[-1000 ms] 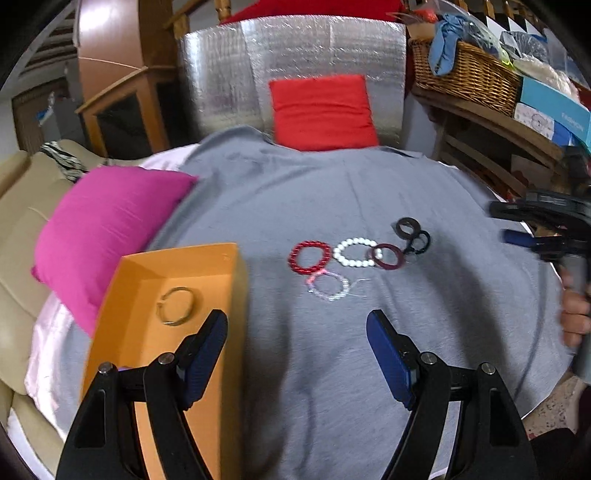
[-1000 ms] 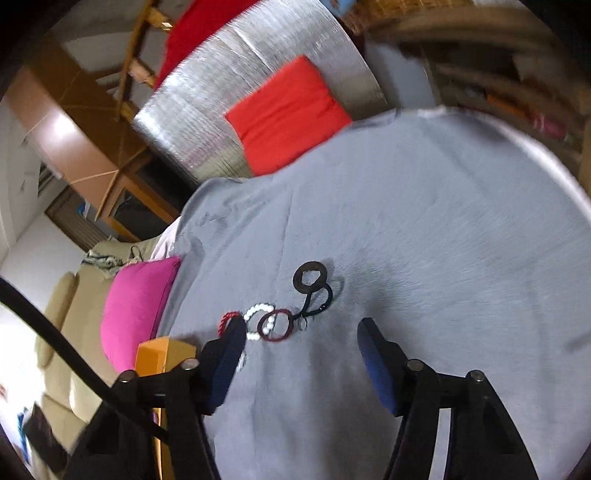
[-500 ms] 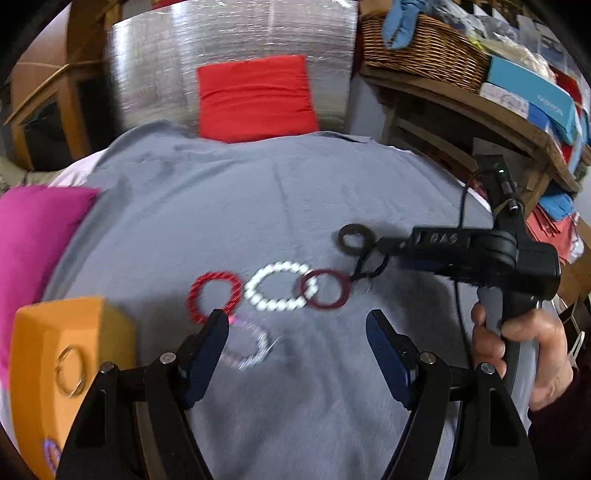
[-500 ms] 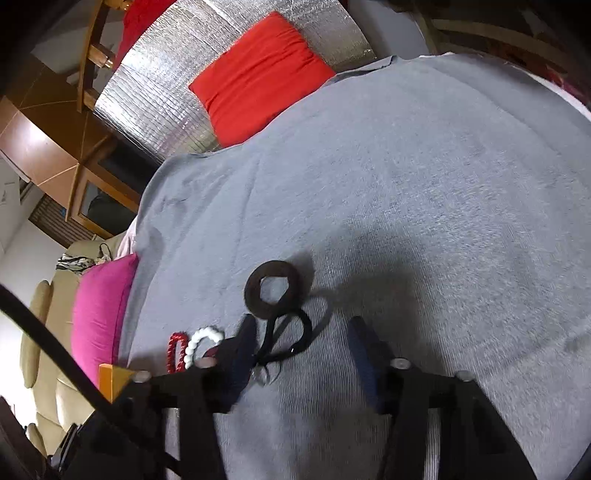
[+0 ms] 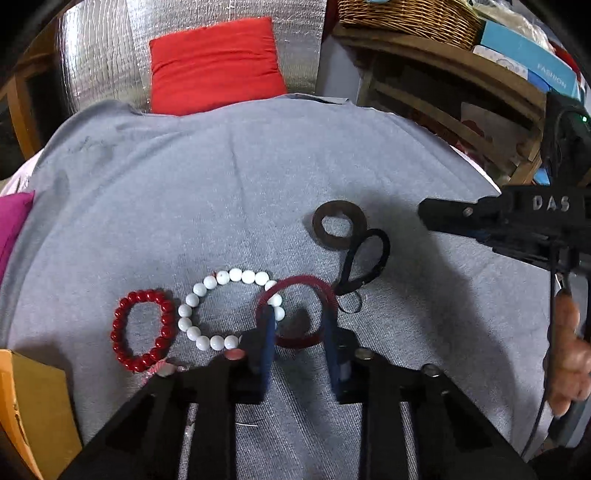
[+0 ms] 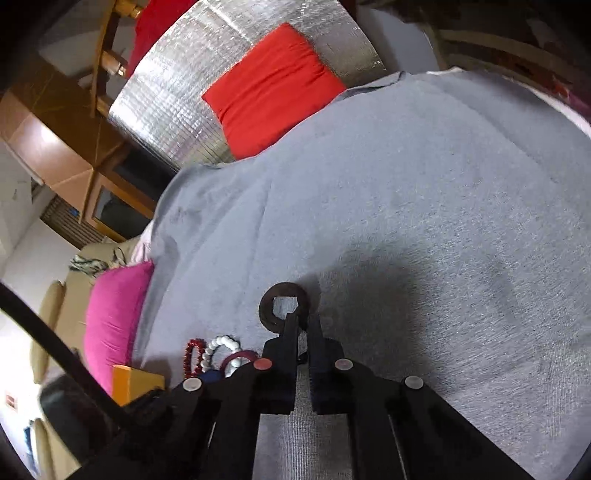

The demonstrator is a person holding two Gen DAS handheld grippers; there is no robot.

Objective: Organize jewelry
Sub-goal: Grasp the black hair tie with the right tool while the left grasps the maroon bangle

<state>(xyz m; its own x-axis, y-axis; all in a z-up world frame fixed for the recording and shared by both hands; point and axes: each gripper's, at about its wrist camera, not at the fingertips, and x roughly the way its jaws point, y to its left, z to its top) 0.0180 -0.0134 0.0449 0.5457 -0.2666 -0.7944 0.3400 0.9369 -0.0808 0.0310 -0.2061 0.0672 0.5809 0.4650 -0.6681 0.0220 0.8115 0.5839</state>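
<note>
Several bracelets lie on the grey cloth (image 5: 229, 192): a red bead bracelet (image 5: 142, 330), a white bead bracelet (image 5: 207, 314), a dark red bangle (image 5: 301, 284), a black cord loop (image 5: 364, 262) and a dark flat ring (image 5: 340, 224). My left gripper (image 5: 299, 328) has its fingers closed in on both sides of the dark red bangle. My right gripper (image 6: 303, 323) is narrowed, its fingertips at the near rim of the dark flat ring (image 6: 282, 302). It also shows in the left wrist view (image 5: 491, 221), to the right of the ring.
An orange box (image 5: 33, 410) stands at the cloth's lower left. A pink cushion (image 6: 114, 314) lies left, a red cushion (image 5: 216, 64) against a silver panel at the back. Wooden shelves with a wicker basket (image 5: 410, 16) stand at the right.
My left gripper moved right from the orange box and narrowed around the dark red bangle. My right gripper moved in to the dark flat ring and narrowed.
</note>
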